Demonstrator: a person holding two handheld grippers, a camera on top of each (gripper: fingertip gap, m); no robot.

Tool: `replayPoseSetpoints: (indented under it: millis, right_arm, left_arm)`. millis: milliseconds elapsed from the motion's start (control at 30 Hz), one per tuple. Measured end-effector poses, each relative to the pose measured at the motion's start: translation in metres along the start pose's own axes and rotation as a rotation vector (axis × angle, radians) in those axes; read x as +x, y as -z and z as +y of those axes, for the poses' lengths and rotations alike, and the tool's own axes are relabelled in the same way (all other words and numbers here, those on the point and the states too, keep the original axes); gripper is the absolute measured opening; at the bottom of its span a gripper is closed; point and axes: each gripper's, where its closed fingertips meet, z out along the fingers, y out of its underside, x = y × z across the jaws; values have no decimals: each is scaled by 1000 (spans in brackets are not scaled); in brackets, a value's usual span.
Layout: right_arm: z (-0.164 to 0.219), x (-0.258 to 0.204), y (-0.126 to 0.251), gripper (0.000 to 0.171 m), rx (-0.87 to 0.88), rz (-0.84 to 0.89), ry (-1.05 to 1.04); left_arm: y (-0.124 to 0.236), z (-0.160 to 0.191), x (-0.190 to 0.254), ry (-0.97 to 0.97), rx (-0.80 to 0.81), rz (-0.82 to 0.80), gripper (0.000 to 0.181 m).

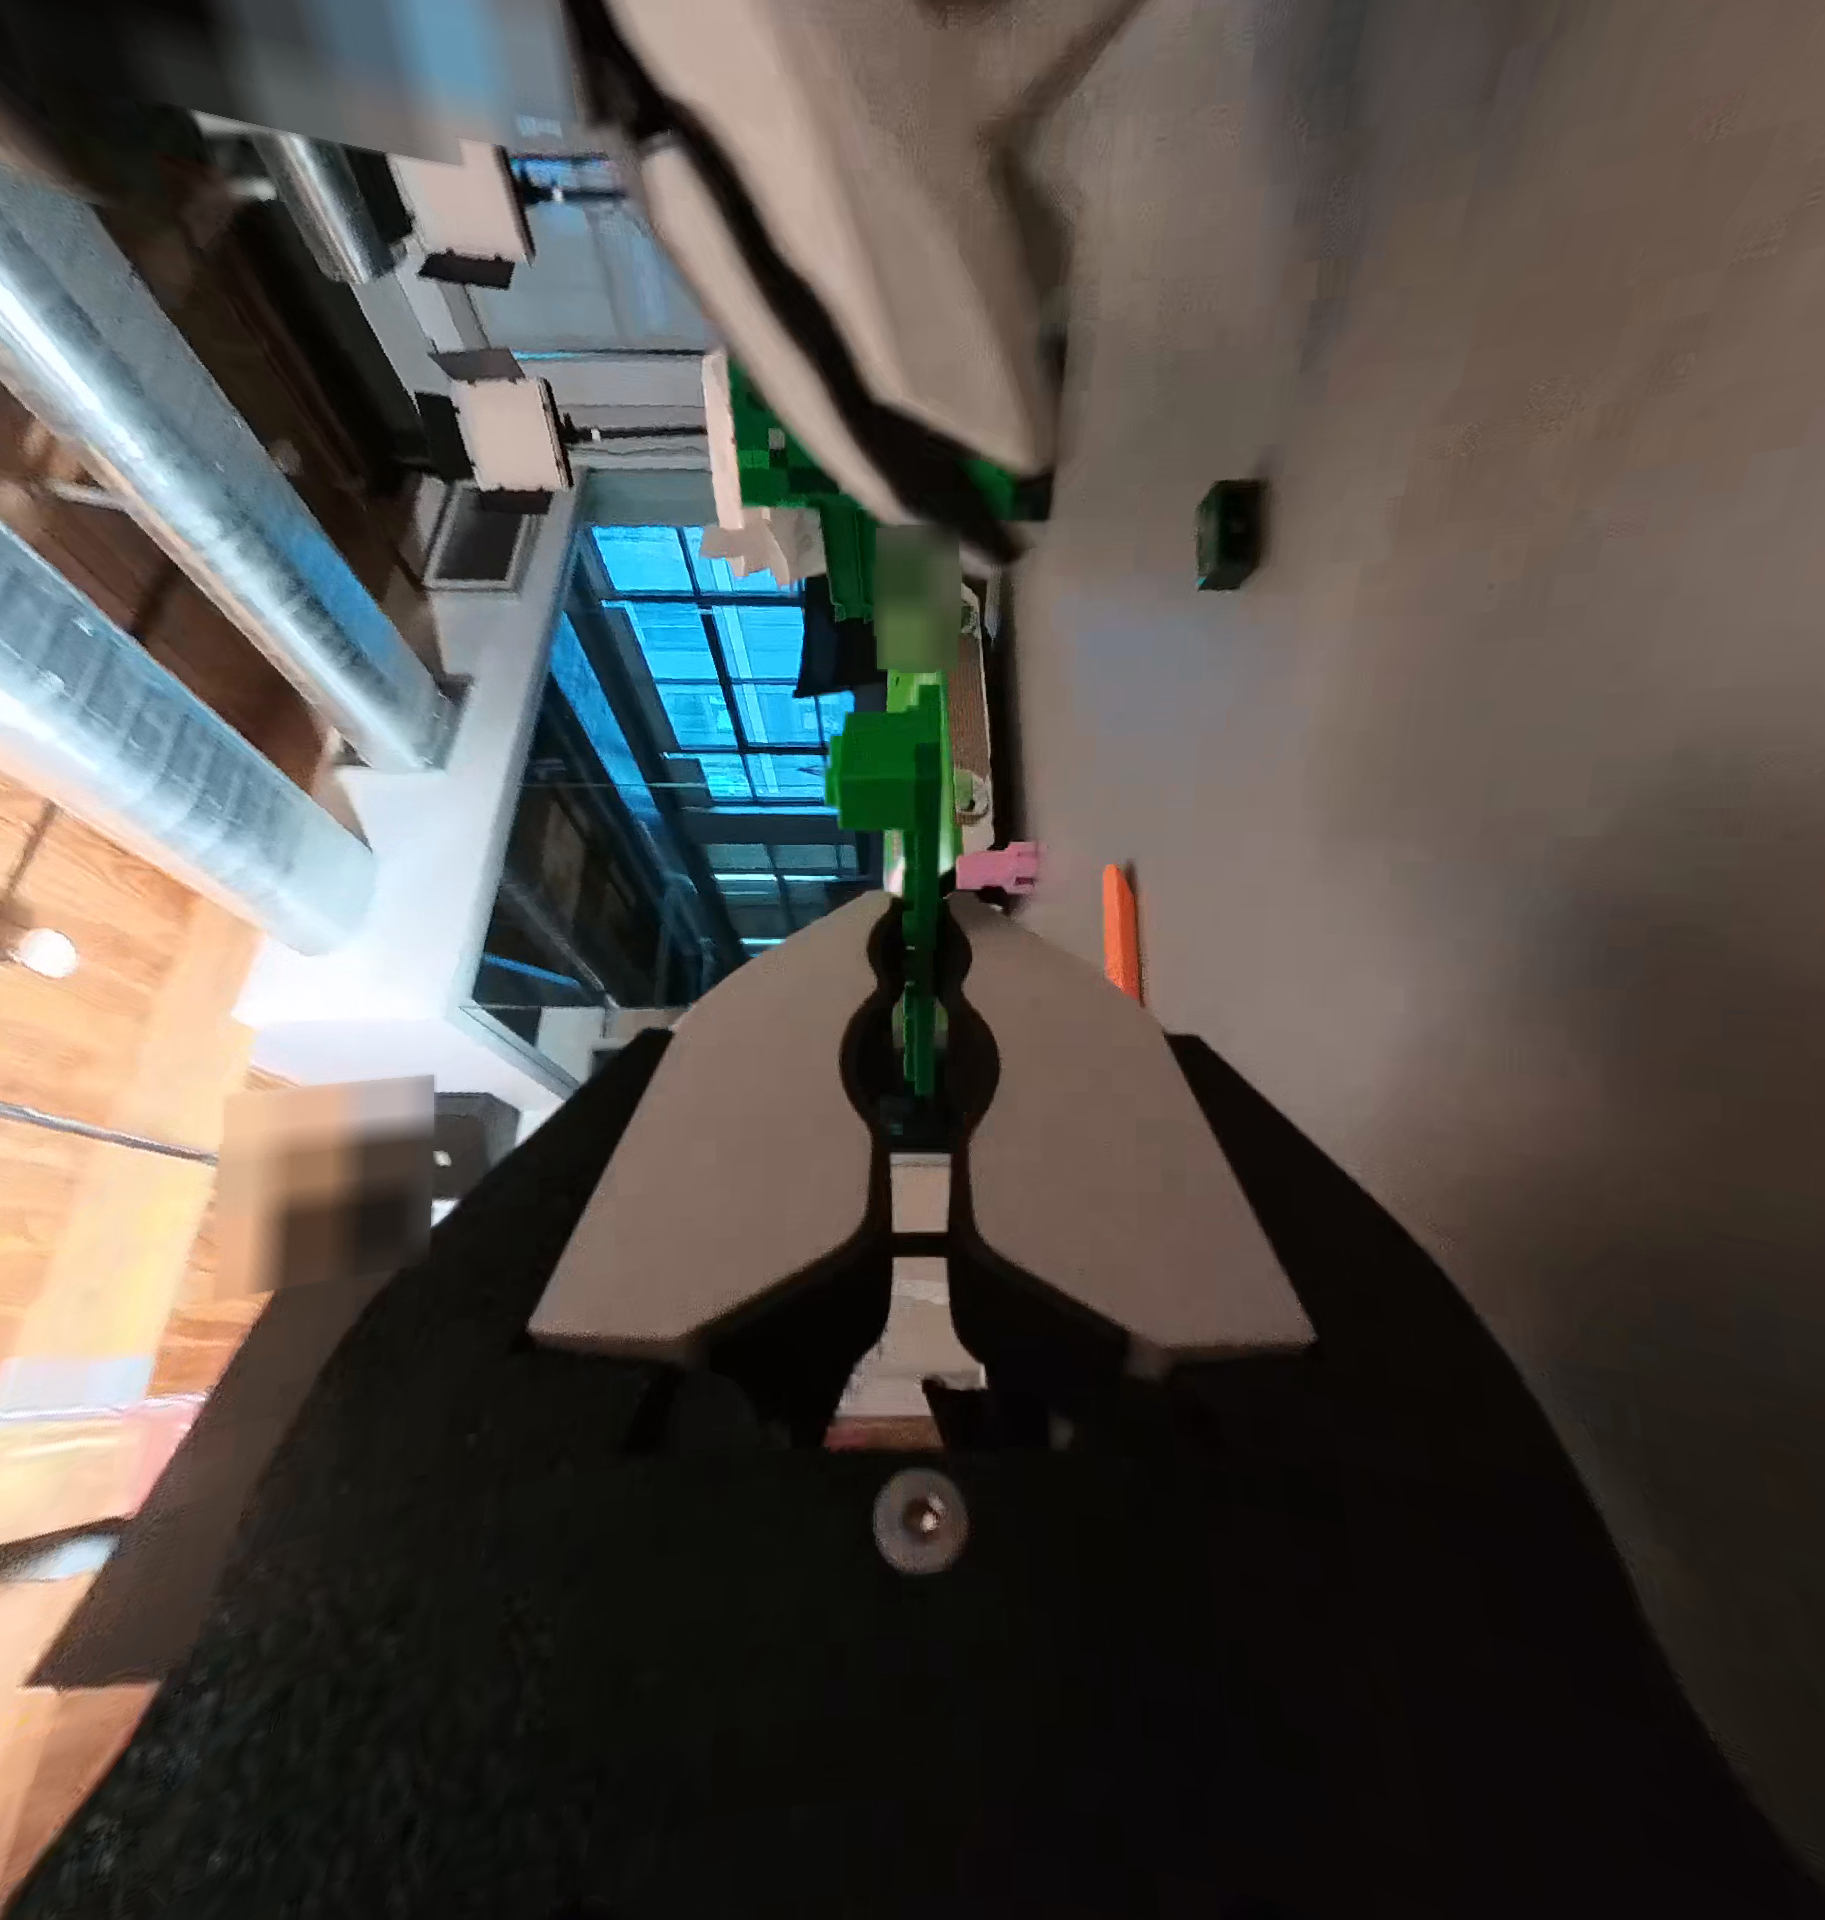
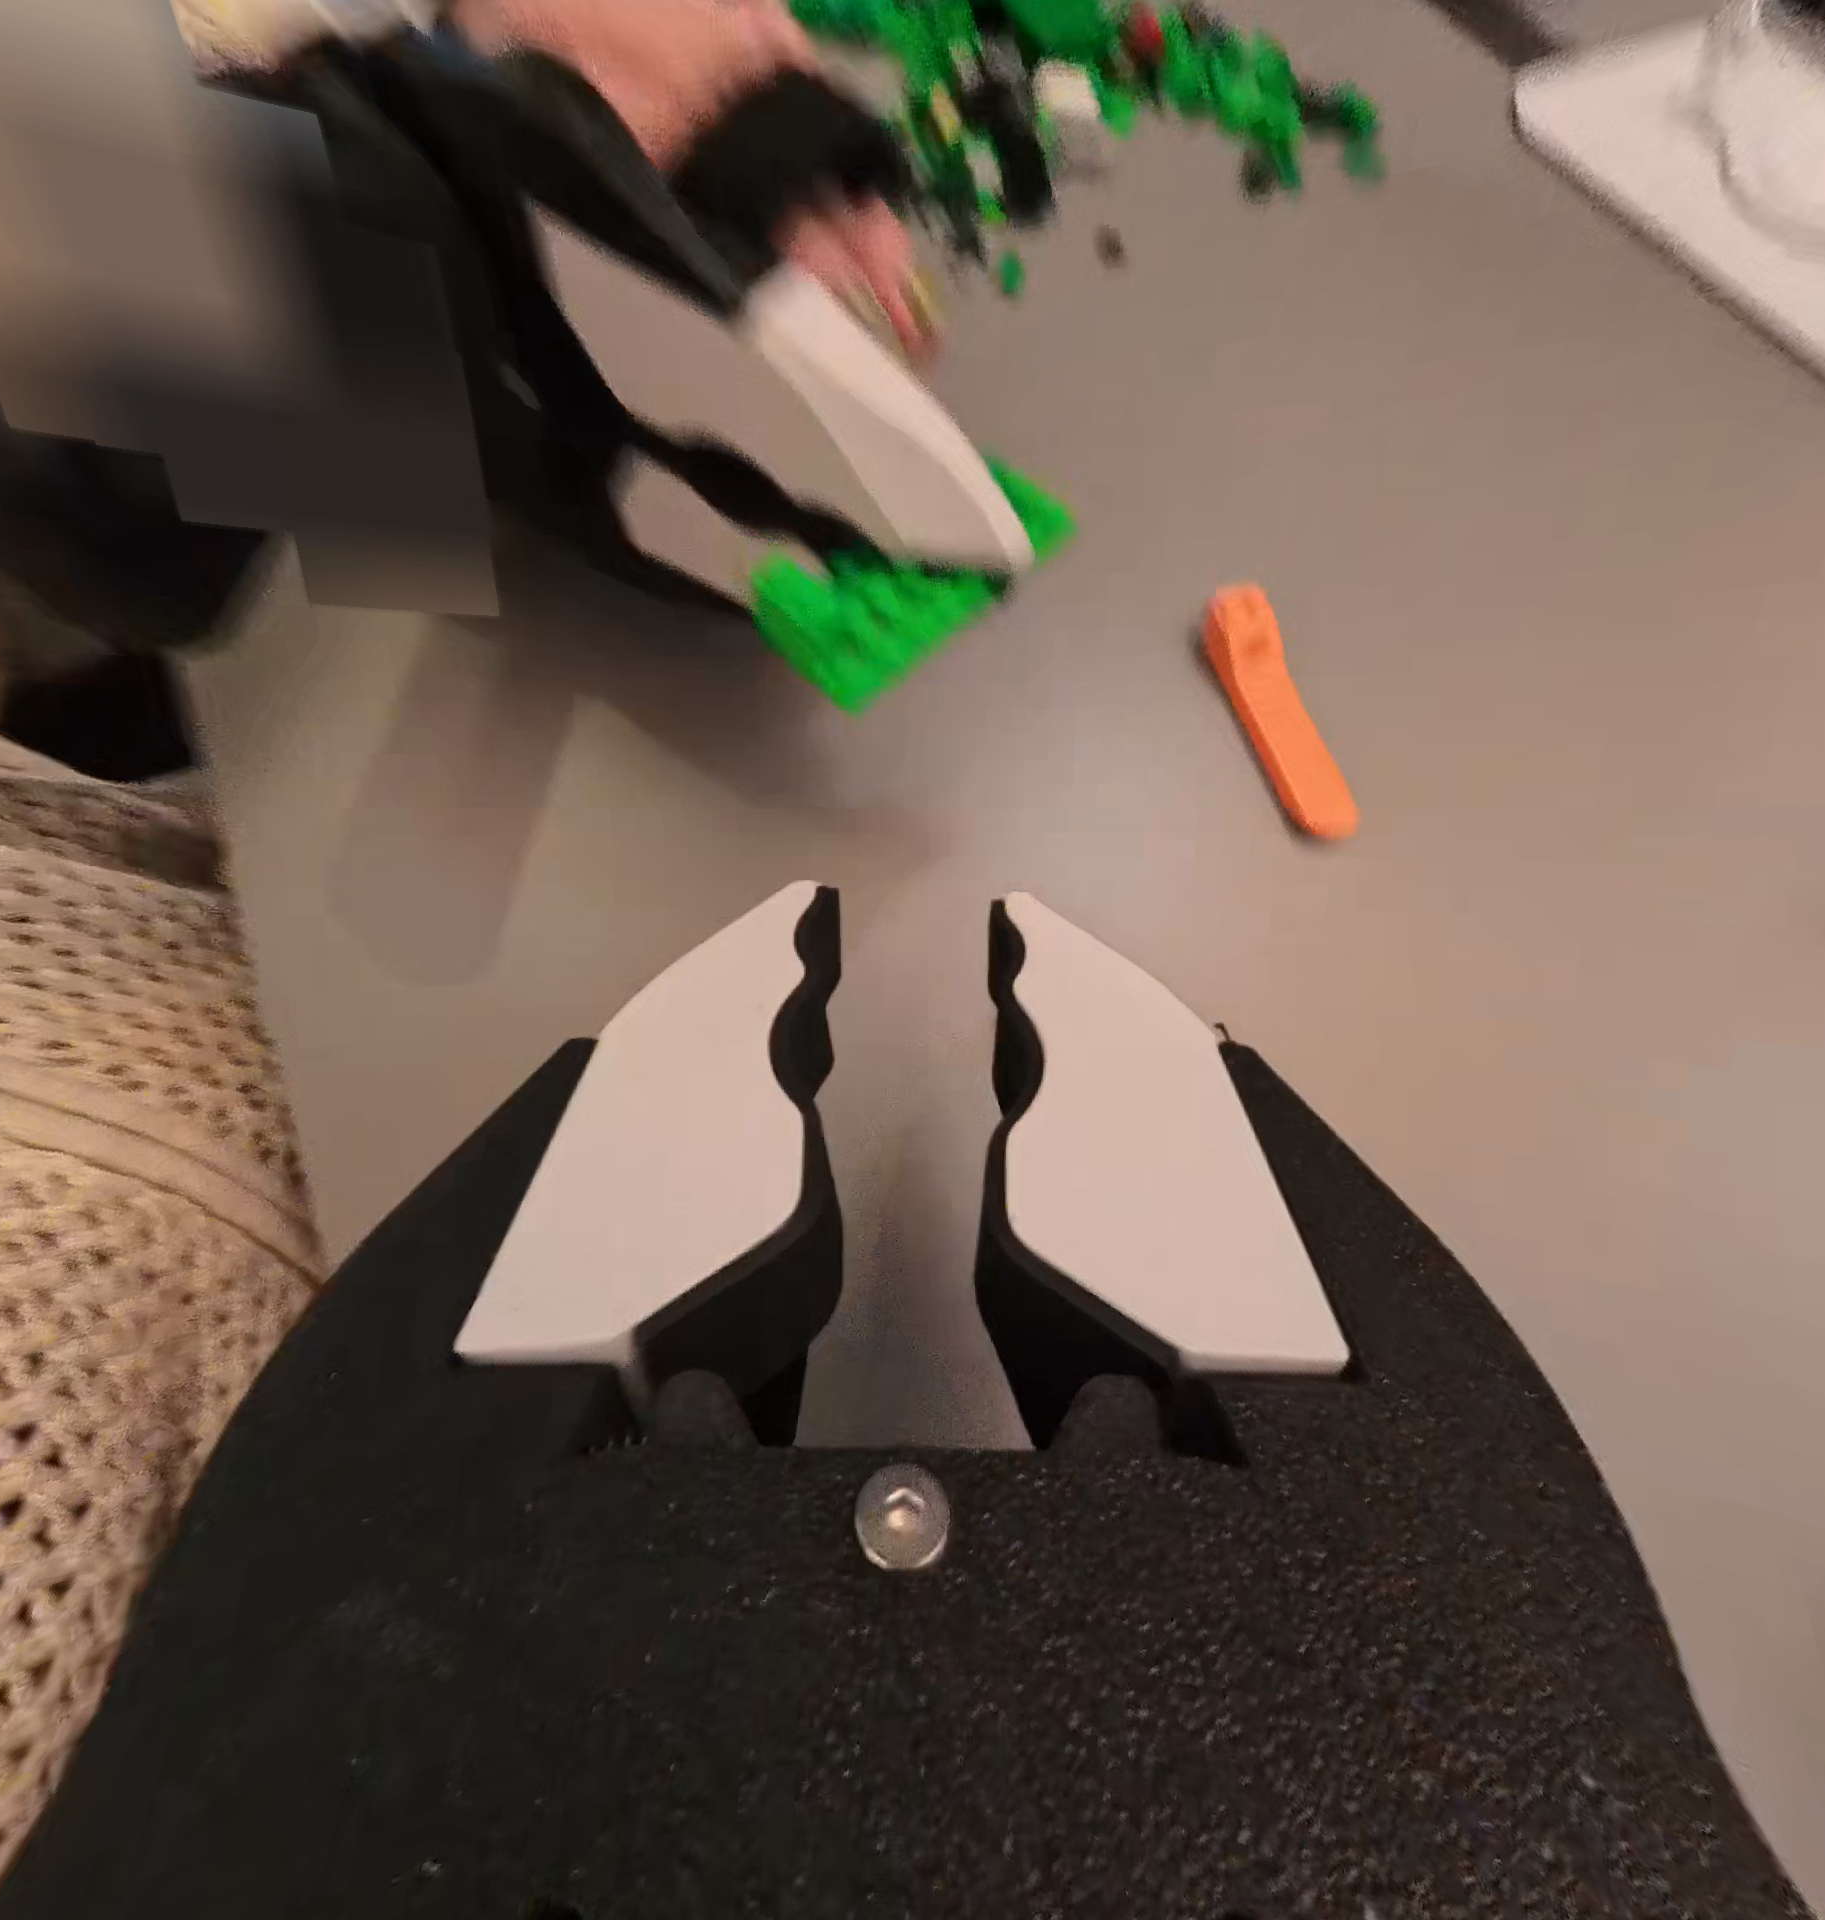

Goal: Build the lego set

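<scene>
Left tongs (image 1: 923, 935) pinching a green plate (image 1: 923, 997) edge-on, a green block (image 1: 877, 774) sitting on it farther out. Seen from the right wrist view, left tongs (image 2: 949, 561) gripping that green plate (image 2: 866, 634) at one end, tilting it just above the grey surface (image 2: 1459, 520). Right tongs (image 2: 913, 904) hanging spread apart, gripping nothing, low over bare surface, well short of the plate. Orange pry tool (image 2: 1277, 712) lying flat on the surface to the right of the plate, apart from it. Blurred heap of green pieces (image 2: 1147, 94) lying farther back. Knitted sleeve (image 2: 77, 1195) showing at the left edge.
</scene>
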Motion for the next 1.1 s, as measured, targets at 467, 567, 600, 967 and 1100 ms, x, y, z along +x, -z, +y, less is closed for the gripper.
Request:
replayPoseSetpoints:
  millis: [467, 567, 600, 967, 1100]
  right_arm:
    - [-44, -29, 4, 23, 161, 311, 537]
    - [-46, -32, 0, 23, 167, 322, 566]
    - [-43, -31, -3, 23, 140, 325, 571]
    - [-37, -31, -9, 6, 107, 348, 616]
    - [-42, -21, -3, 5, 212, 369, 483]
  left_arm:
    - [10, -22, 3, 534, 211, 229, 4]
    - [11, -24, 9, 519, 213, 260, 4]
    - [11, -26, 11, 505, 214, 267, 4]
    - [14, -32, 20, 494, 241, 294, 6]
    - [8, -26, 16, 490, 199, 230, 28]
